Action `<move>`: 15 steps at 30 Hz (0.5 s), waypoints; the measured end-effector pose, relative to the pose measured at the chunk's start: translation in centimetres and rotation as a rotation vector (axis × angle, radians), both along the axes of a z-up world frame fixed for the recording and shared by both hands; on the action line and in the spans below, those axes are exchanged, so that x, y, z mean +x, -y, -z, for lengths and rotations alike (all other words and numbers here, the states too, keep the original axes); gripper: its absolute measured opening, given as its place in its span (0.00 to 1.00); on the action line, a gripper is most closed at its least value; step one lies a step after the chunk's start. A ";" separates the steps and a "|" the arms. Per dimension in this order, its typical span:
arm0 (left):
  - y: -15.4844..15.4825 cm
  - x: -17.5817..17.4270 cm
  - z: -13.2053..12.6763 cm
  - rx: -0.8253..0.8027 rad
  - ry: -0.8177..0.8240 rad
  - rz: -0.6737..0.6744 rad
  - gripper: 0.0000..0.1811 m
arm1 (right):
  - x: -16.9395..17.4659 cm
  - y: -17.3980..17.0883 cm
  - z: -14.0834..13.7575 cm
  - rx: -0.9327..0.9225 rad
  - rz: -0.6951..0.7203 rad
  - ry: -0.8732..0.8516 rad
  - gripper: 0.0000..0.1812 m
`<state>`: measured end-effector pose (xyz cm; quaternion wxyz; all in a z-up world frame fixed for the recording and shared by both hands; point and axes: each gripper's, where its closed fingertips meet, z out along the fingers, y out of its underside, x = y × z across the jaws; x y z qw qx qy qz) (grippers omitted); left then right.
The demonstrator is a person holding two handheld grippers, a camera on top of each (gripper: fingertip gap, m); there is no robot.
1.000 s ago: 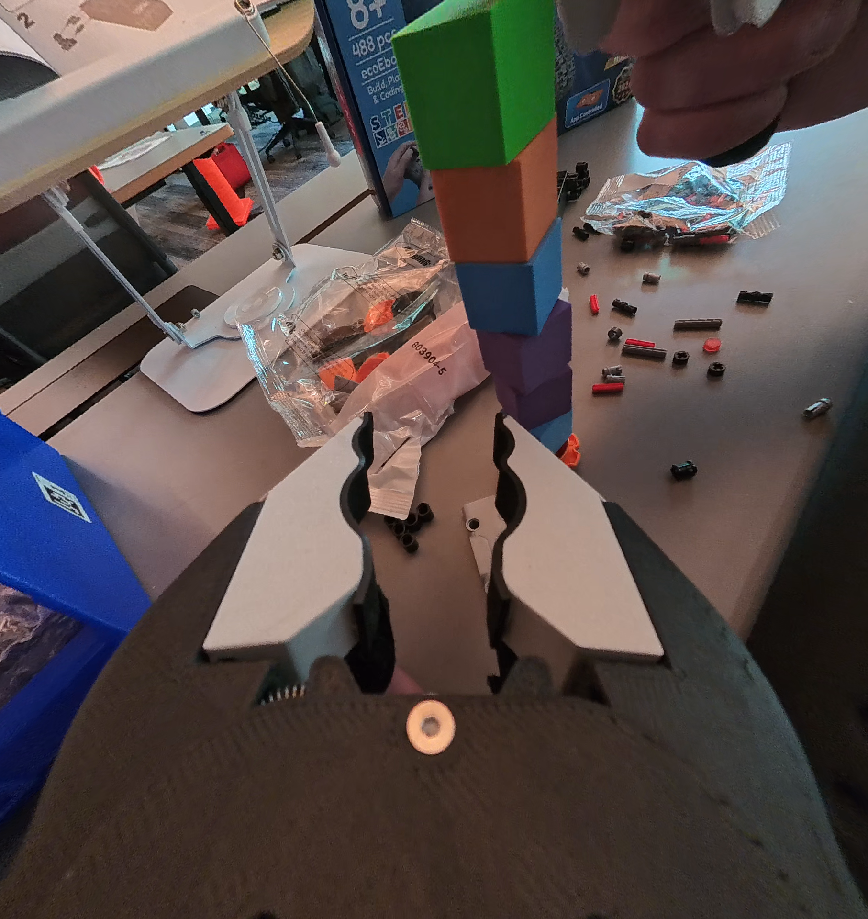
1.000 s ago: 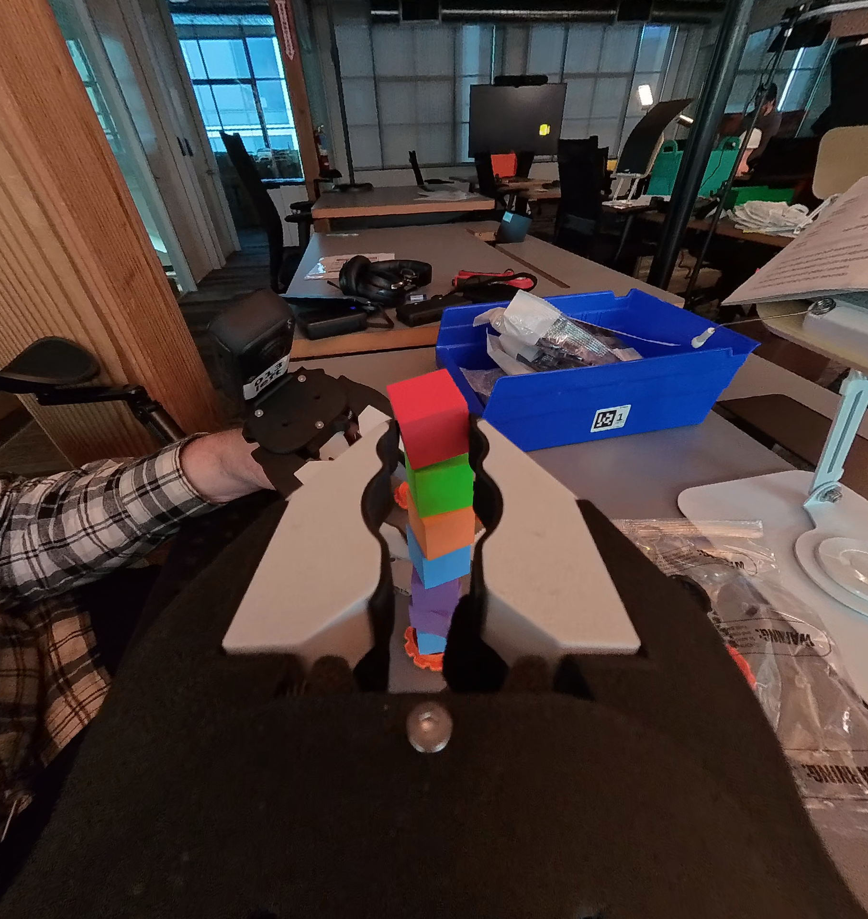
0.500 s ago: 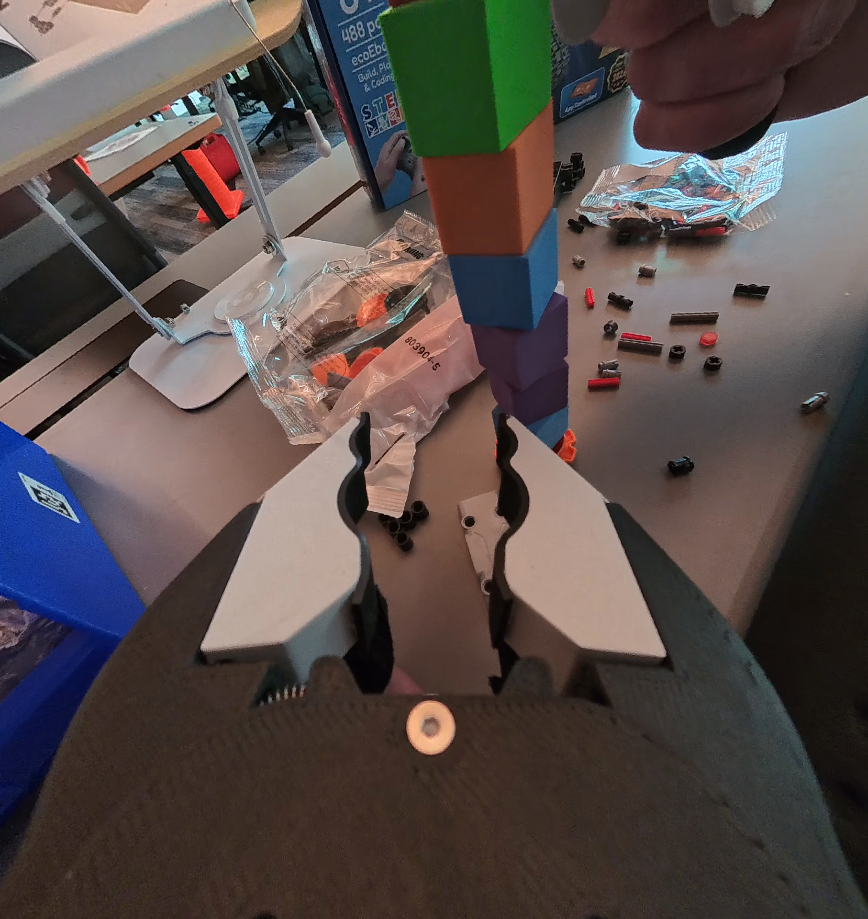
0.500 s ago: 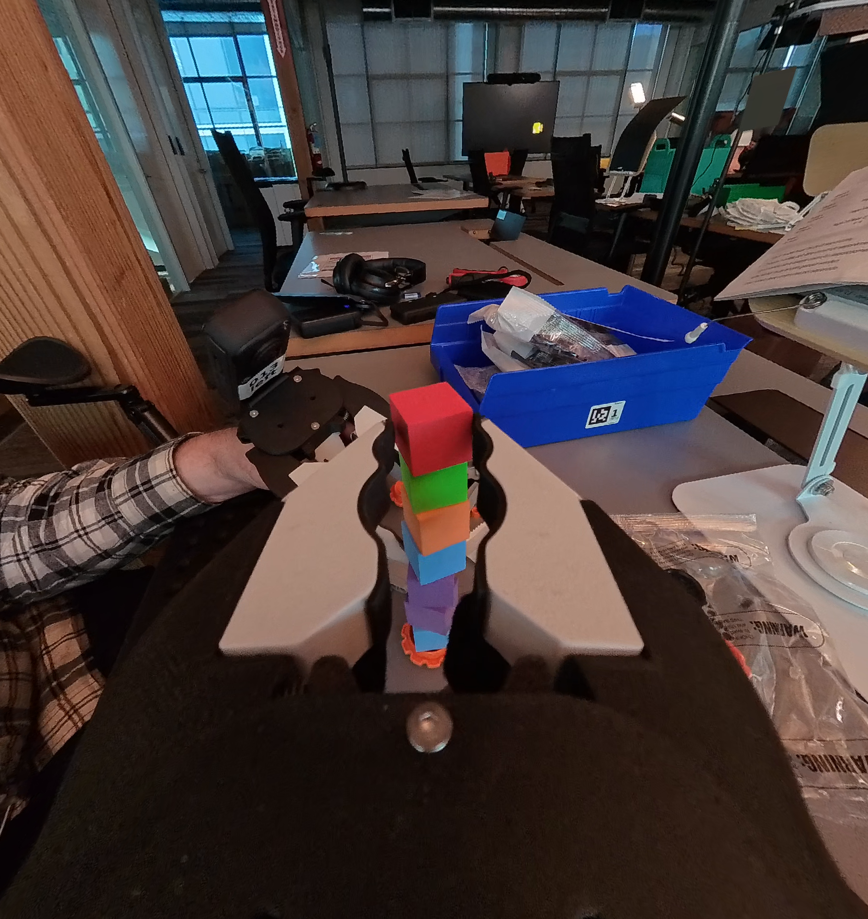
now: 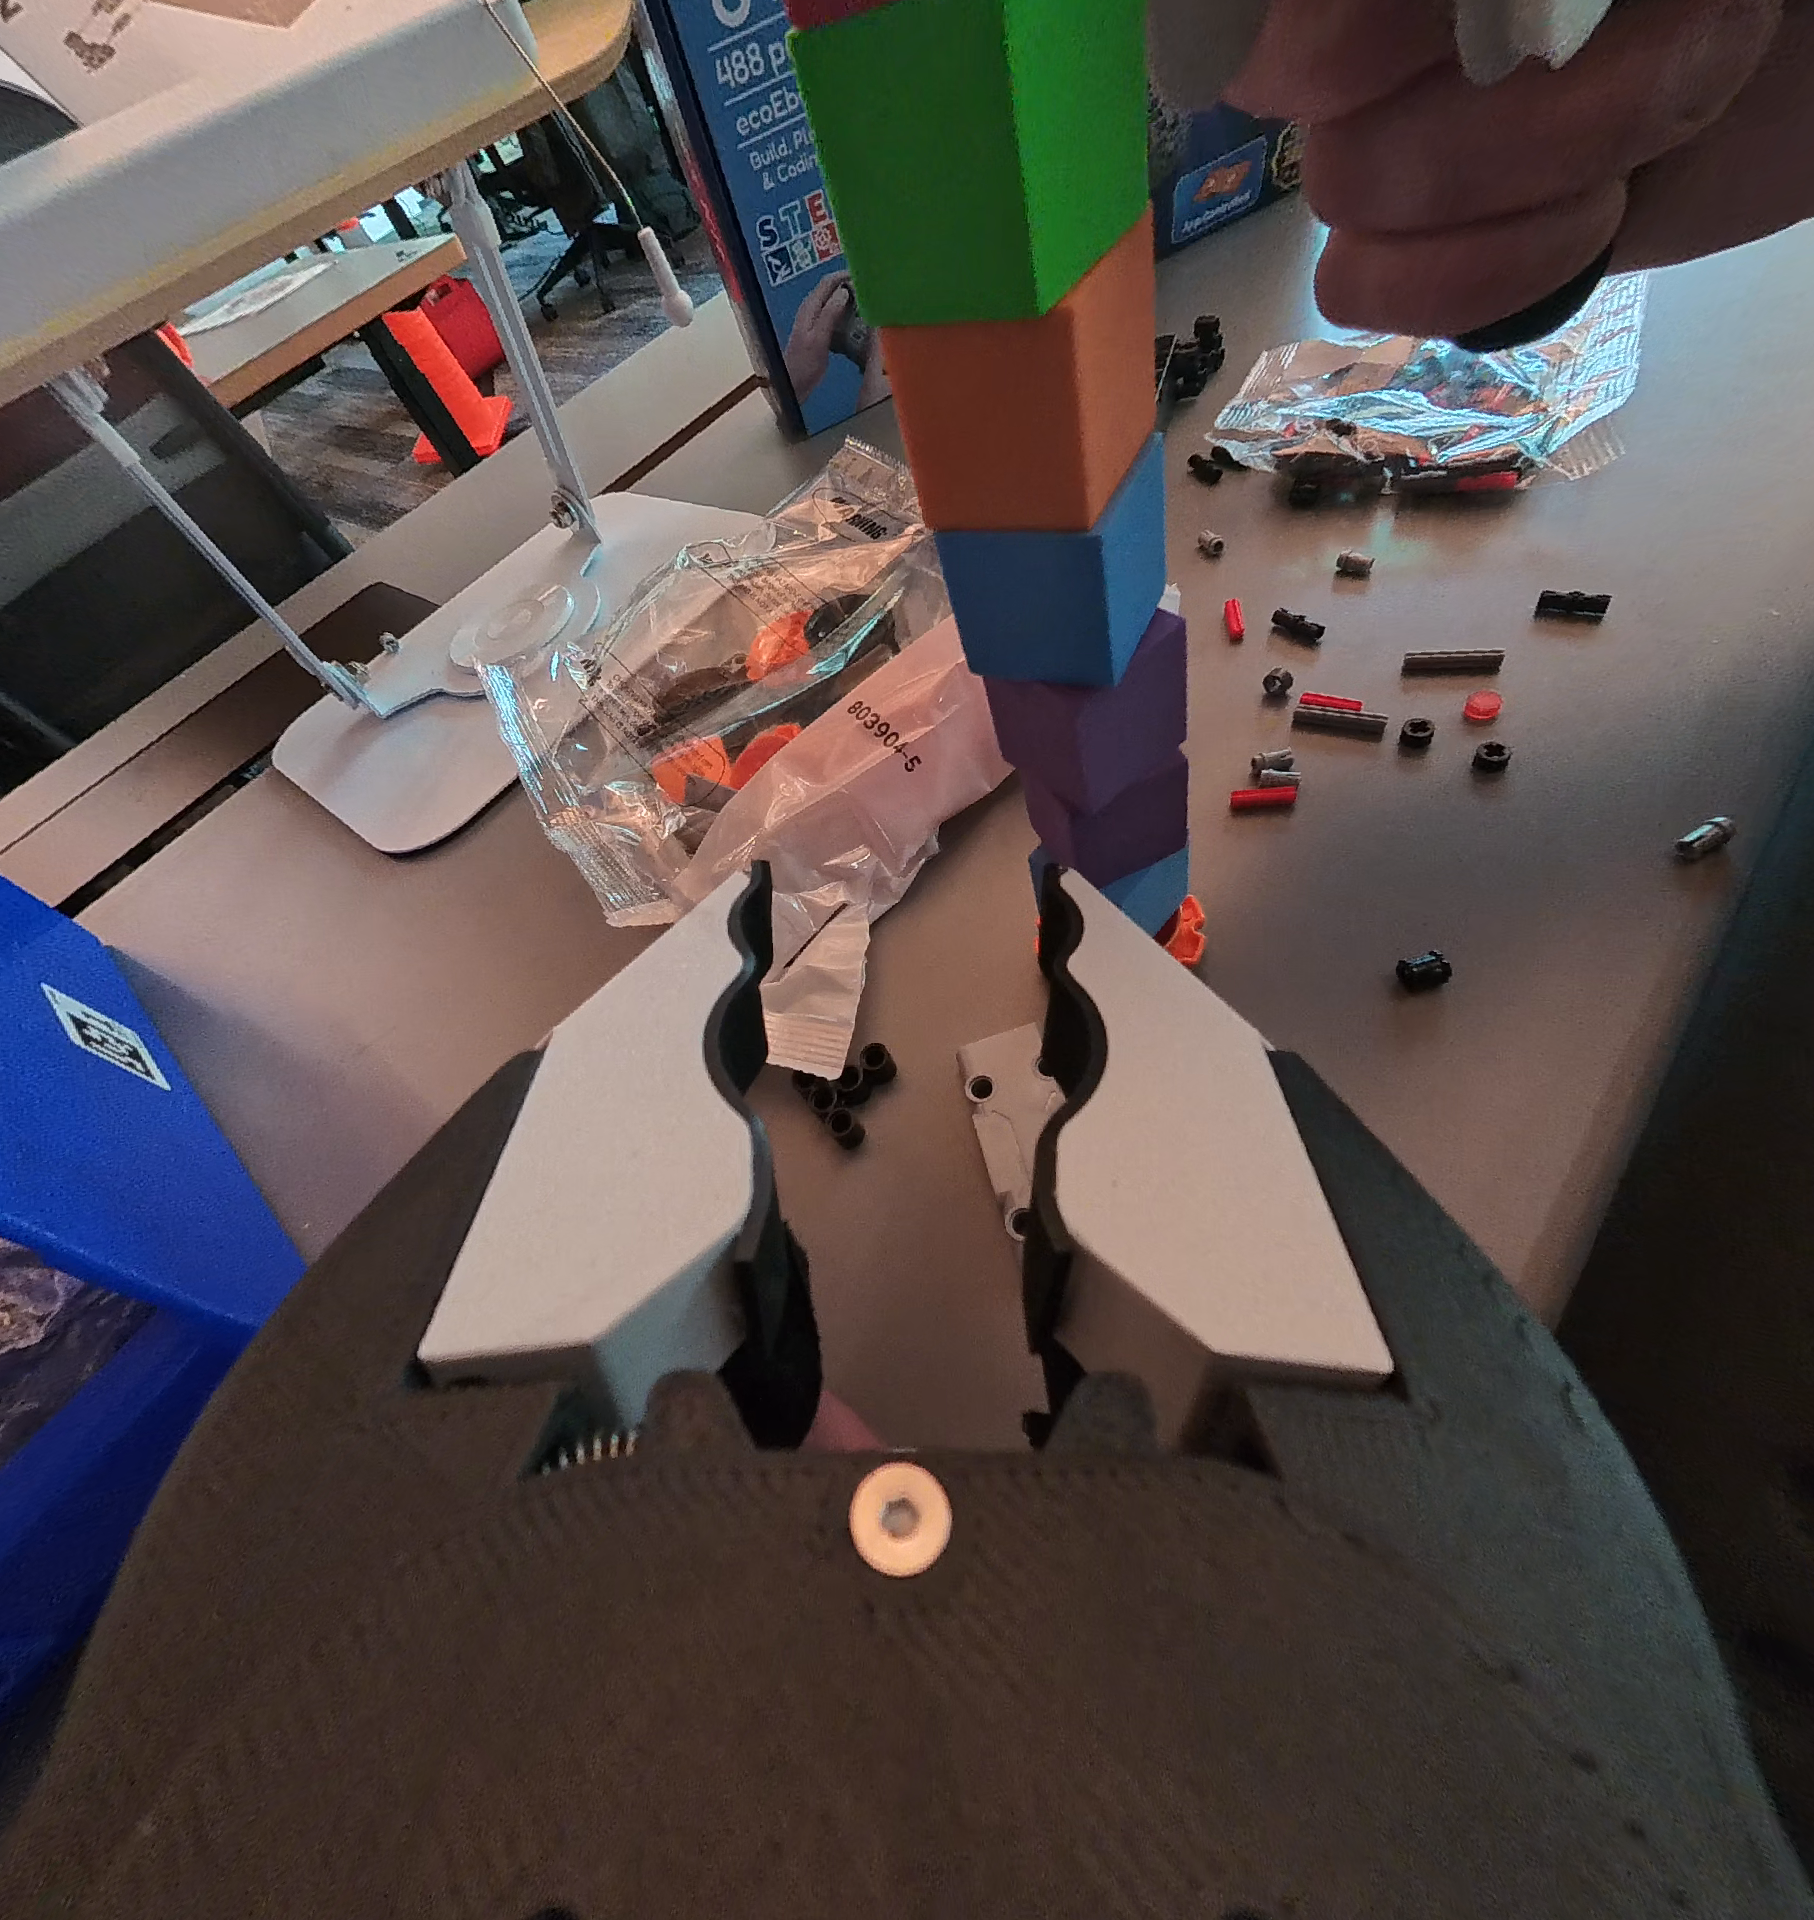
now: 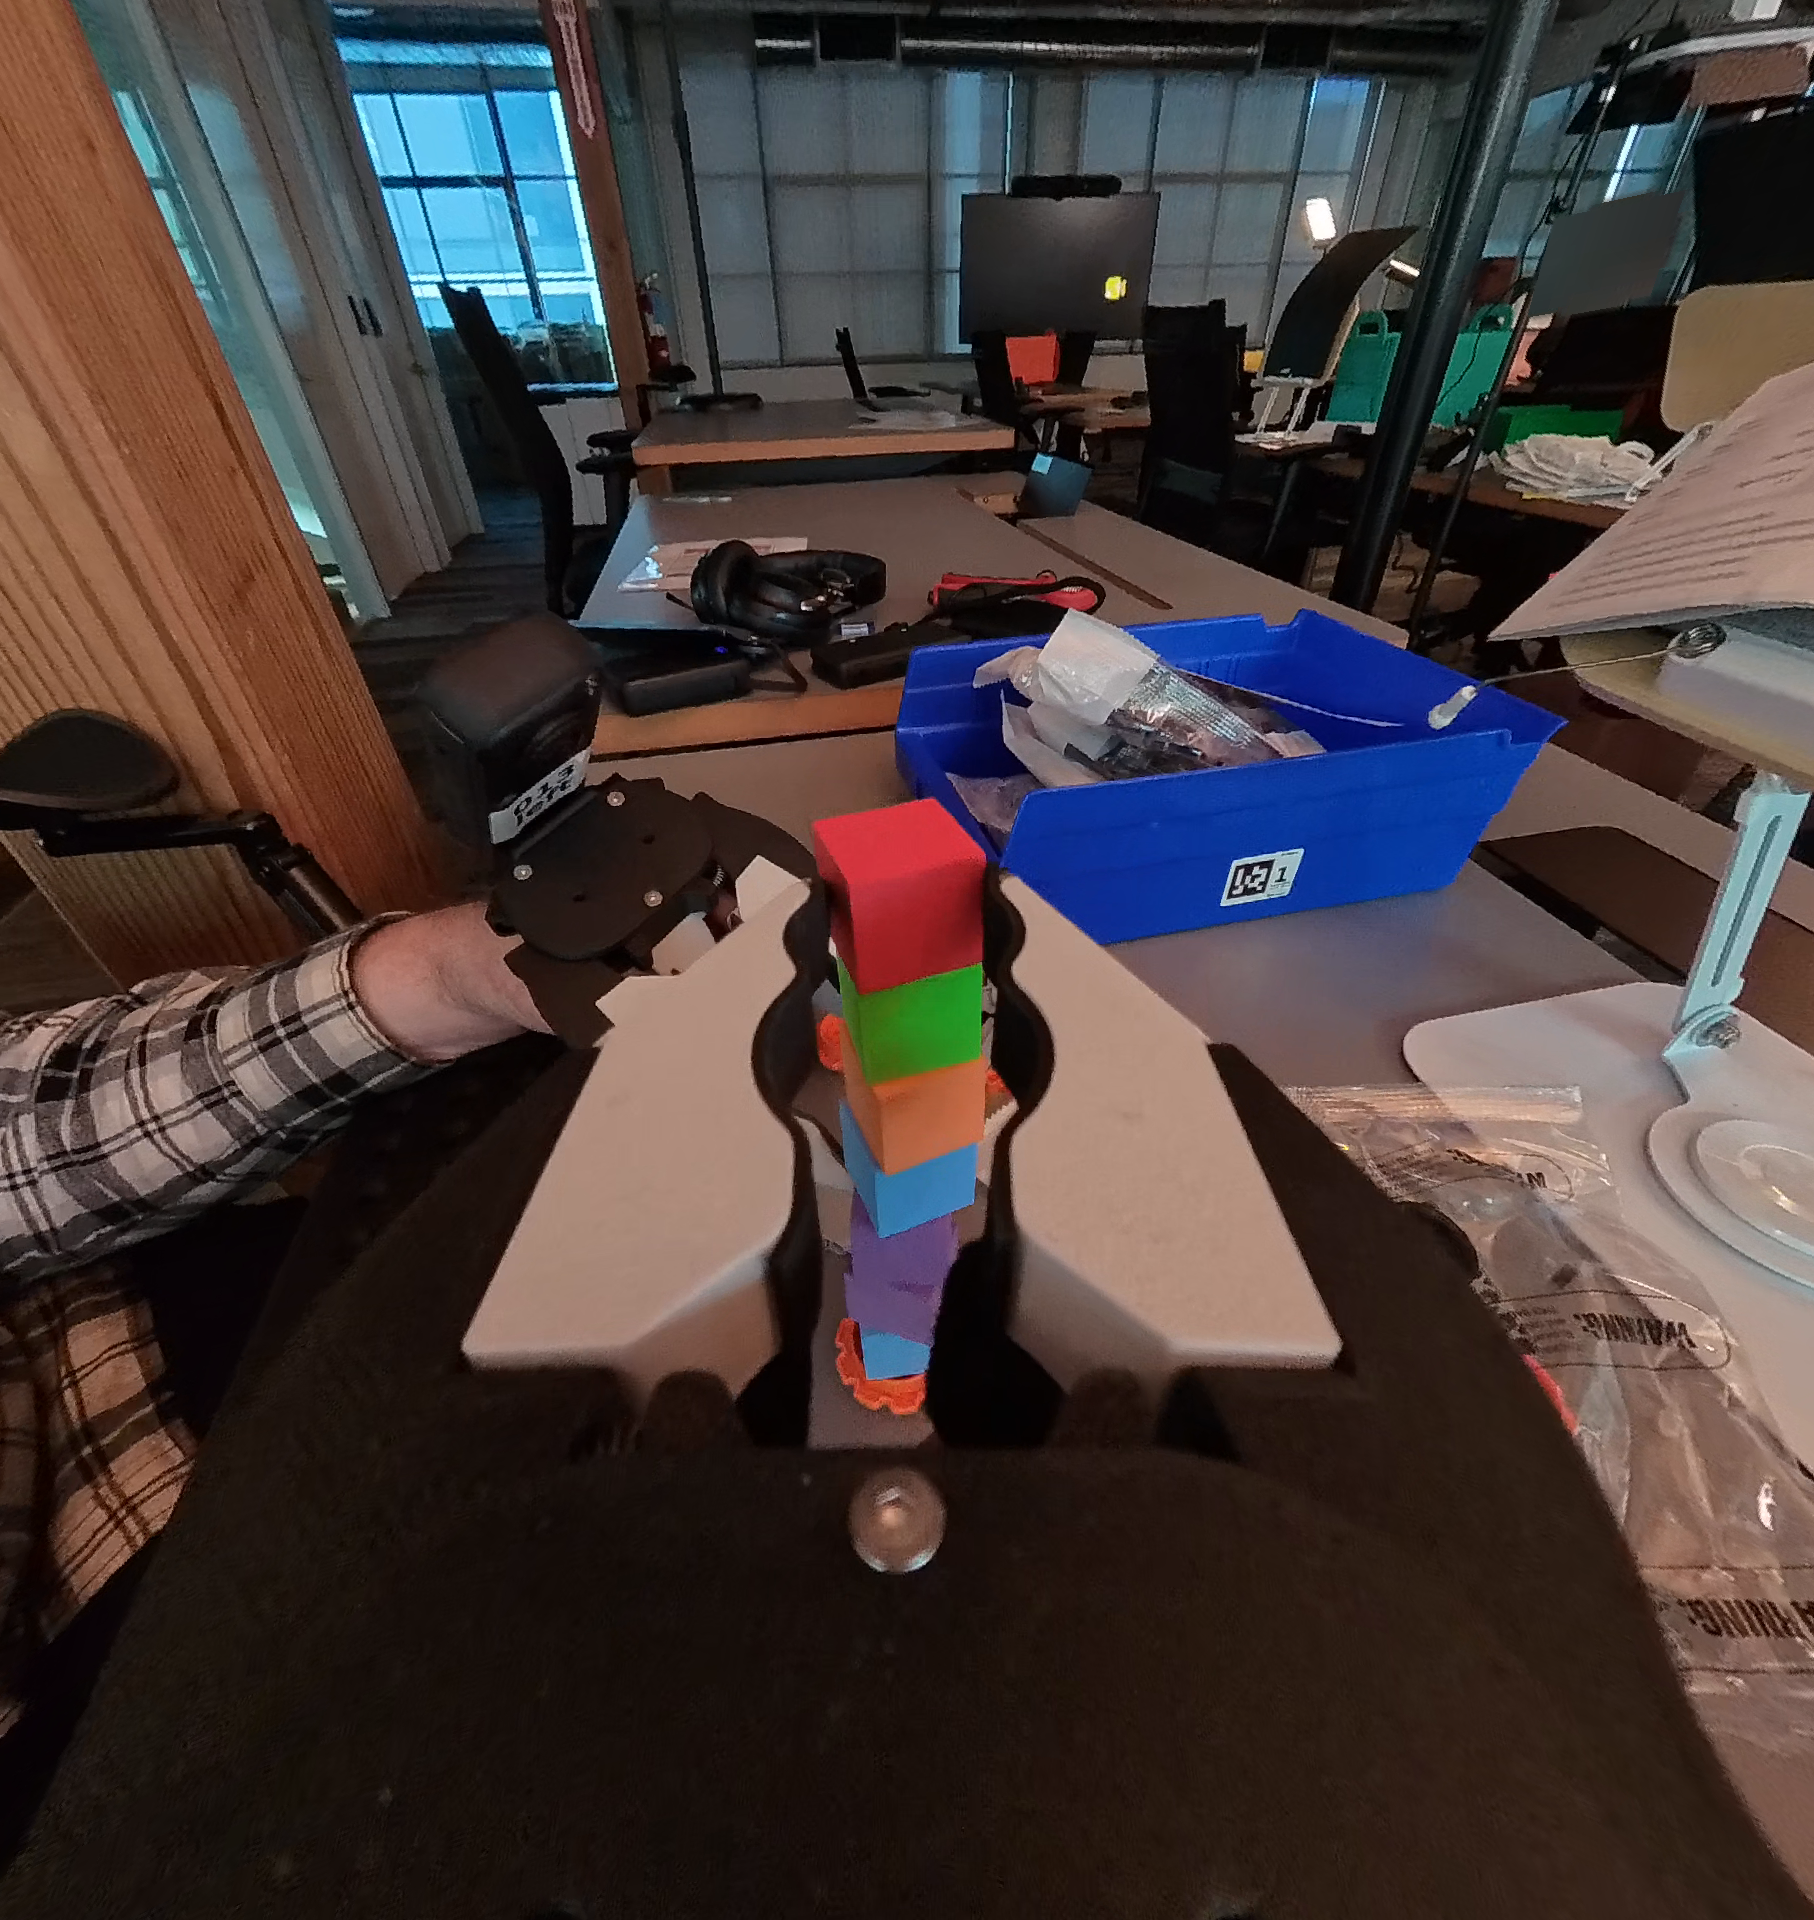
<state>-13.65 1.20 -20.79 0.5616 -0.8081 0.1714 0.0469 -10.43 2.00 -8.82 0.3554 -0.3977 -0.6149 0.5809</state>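
A tower of coloured cubes [image 5: 1038, 436] stands on an orange gear [image 6: 879, 1387] on the grey table [image 5: 363, 997]. From the top it goes red, green, orange, blue, purple, blue. My right gripper [image 6: 903, 894] is shut on the red top cube [image 6: 898, 883], one finger on each side. The hand holding it [image 5: 1505, 156] shows at the top of the left wrist view. My left gripper [image 5: 903, 894] is open and empty, low by the tower's base, with its right fingertip beside the bottom blue cube [image 5: 1157, 888]. It also shows in the right wrist view [image 6: 612, 883], behind and left of the tower.
A blue bin [image 6: 1246, 831] with bags stands beyond the tower. Clear plastic bags [image 5: 737, 707] and a white stand base [image 5: 415, 748] lie left of it. Several small black, red and grey parts [image 5: 1339, 717] are scattered on the right, near the table edge. A blue box [image 5: 757, 156] stands behind. Tip to tip, the grippers are about 12 centimetres apart. To the orange gear [image 6: 879, 1387]: left tips about 6 centimetres, right tips about 15 centimetres.
My left gripper has edged forward towards the tower's base, still open. My right gripper stays around the red cube and the tower has not shifted.
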 end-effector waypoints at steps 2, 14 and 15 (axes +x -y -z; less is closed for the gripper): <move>0.0 0.0 0.0 0.002 0.001 -0.002 0.28 | 0.1 0.0 0.0 -0.006 -0.003 0.001 0.16; 0.1 -0.7 -0.6 0.030 0.011 -0.031 0.29 | 3.5 -6.5 -3.7 -0.108 0.152 -0.150 0.21; 0.0 -0.8 -0.7 0.032 0.011 -0.037 0.29 | 4.0 -7.9 -3.9 -0.131 0.192 -0.161 0.20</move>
